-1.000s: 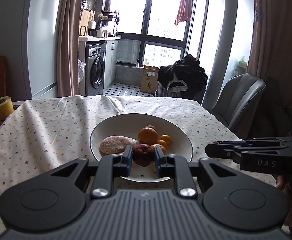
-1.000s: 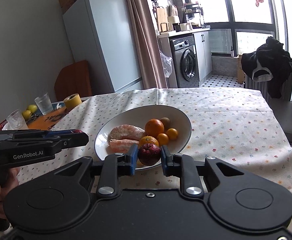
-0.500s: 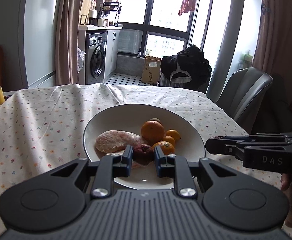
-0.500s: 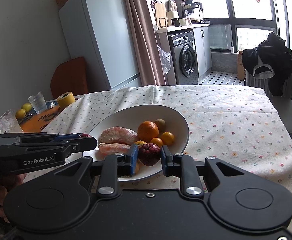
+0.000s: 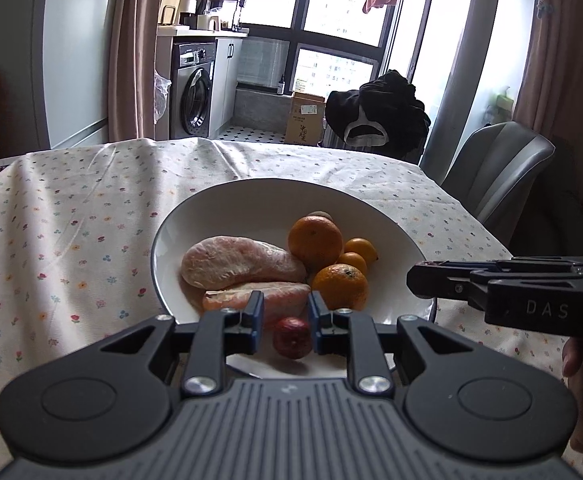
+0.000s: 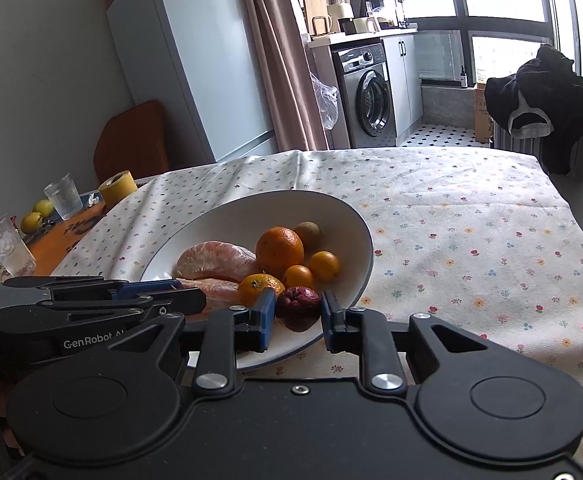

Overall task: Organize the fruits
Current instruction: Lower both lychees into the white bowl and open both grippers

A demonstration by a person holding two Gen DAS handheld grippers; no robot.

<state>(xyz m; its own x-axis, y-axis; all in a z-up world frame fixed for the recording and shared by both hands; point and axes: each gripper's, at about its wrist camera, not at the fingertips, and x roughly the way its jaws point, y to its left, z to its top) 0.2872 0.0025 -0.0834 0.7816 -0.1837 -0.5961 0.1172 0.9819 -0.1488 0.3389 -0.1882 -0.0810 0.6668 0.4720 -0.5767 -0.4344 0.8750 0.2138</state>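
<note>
Dark red round fruit (image 6: 299,308) held off the bowl, clamped between the right tool (image 6: 294,314) fingers, tool level and pointing forward over the near rim of the white glossy bowl (image 6: 355,224). No clear long axis; skin matte, slightly dimpled. A second dark red fruit (image 5: 292,337) lies in the bowl, between the parted, ungripping fingers of the left tool (image 5: 284,320). Peeled pomelo segments (image 5: 243,262) lie lengthwise left-right beside smooth oranges (image 5: 315,238). Floral cloth covers the desk (image 6: 471,216).

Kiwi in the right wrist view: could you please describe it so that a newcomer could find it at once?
On the flowered tablecloth stands a white bowl of fruit. At its far side, just behind the large orange, lies the kiwi. It is the only dull brown-green fruit there, whereas its neighbours are bright orange.
</note>
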